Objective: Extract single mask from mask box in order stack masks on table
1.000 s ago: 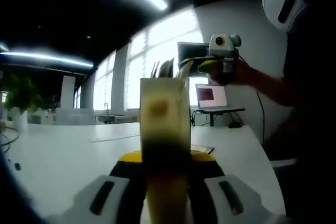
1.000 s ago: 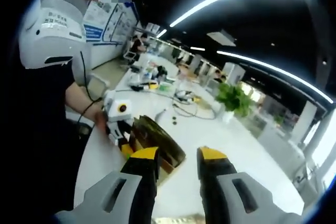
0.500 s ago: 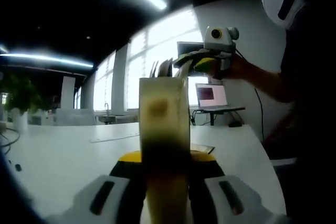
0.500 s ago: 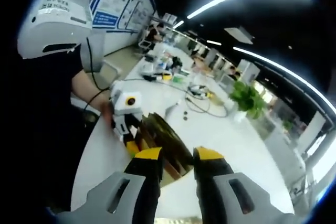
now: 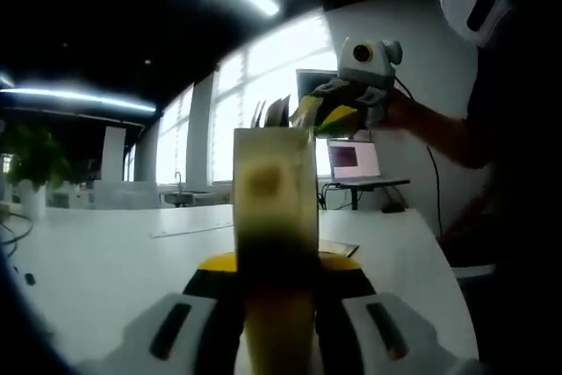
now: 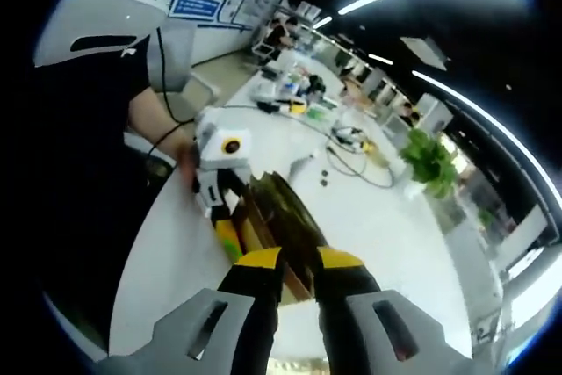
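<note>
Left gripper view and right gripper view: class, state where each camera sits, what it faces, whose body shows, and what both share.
Left gripper view: rides the left gripper, jaws clamping the mask box; faces windows; a forearm shows.
Right gripper view: rides the right gripper, looking down at the white table; a hand shows.
Shared: the mask box, both grippers.
</note>
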`<state>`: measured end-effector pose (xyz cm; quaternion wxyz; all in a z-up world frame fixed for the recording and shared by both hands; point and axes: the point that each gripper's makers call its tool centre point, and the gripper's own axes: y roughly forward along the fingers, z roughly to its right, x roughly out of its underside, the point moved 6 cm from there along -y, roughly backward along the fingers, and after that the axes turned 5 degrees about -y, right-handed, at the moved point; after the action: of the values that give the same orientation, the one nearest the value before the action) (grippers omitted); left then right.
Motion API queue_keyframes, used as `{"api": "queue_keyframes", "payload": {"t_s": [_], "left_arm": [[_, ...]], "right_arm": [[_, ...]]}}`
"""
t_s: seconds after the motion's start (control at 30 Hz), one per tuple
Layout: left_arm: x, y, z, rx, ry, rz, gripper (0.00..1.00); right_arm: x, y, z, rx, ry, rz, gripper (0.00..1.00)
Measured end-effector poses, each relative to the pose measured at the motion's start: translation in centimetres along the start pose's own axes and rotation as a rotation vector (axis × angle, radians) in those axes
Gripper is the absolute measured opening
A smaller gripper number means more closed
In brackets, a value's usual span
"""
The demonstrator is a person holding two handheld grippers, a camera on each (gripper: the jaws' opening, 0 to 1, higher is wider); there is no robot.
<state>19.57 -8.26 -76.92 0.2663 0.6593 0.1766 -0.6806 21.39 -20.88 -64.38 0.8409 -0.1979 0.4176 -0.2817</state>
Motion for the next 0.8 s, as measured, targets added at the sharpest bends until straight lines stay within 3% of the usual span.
{"api": "queue_keyframes", "payload": {"t_s": [0.5,0.8], "left_arm": [[0.0,0.0,0.0,0.002,0.001,-0.001,0.32],[0.0,0.0,0.0,0.001,0.003,-0.001,0.32]], "right_arm": [[0.5,0.9,-0.1,-0.019,-0.056,-0.043,0.09],[-0.1,1.3,0.2,-0.042,-0.143,-0.086,0.03]]}}
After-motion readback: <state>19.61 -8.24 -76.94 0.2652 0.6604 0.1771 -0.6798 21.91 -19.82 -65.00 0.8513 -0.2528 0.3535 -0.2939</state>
